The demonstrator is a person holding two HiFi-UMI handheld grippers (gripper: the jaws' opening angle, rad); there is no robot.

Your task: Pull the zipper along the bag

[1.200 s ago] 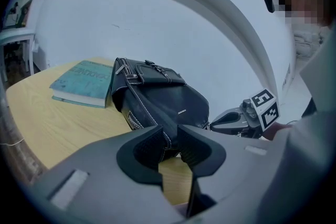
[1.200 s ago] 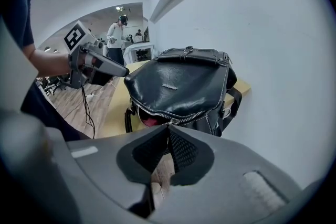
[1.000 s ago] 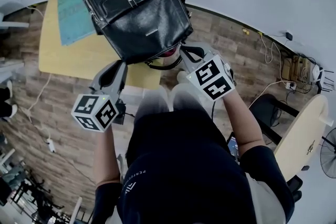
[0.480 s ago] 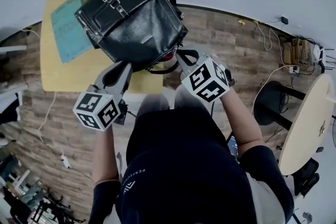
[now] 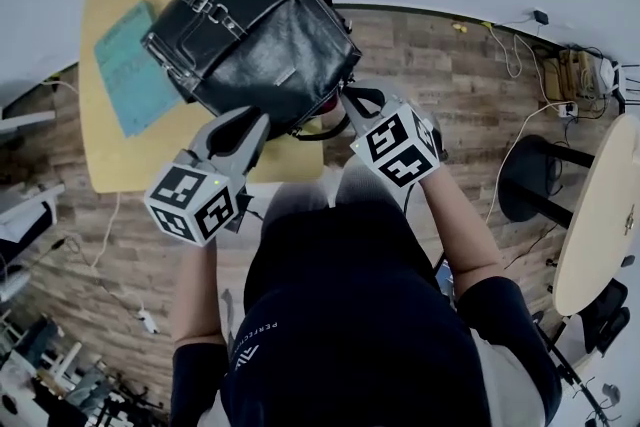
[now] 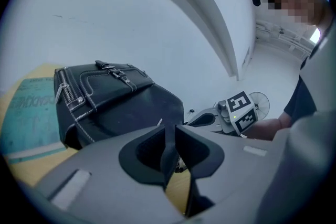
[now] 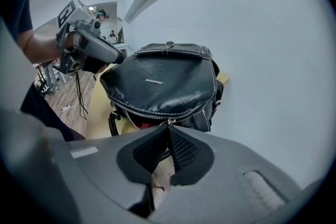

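1. Bag [image 5: 265,25]: black leather, upper centre of the head view. It lies at the near edge of a yellow table [image 5: 130,155] with its zipped mouth turned toward the person, so both tools can reach it.
2. Zipper [image 7: 197,109]: metal teeth curving along the bag's near rim, mid-frame in the right gripper view. It is closed to the right of the slider and gapes to its left, where red lining [image 7: 143,125] shows. Judged partly done.
3. Zipper pull [image 7: 169,121]: at the middle of the rim, directly at the right tool's tips.
4. Right gripper [image 5: 348,98]: right of centre in the head view, angled down at the rim. Its jaws are drawn narrow on the zipper pull, apparently pinching its tab, ready to drag the slider along the teeth.
5. Left gripper [image 5: 258,119]: left of centre, tips against the bag's lower left corner. Its jaws are pressed together; whether they nip any leather cannot be told. Likely placed to brace the bag against the pull.
6. Booklet [image 5: 125,65]: teal, upper left, flat on the table beside the bag. Not involved.
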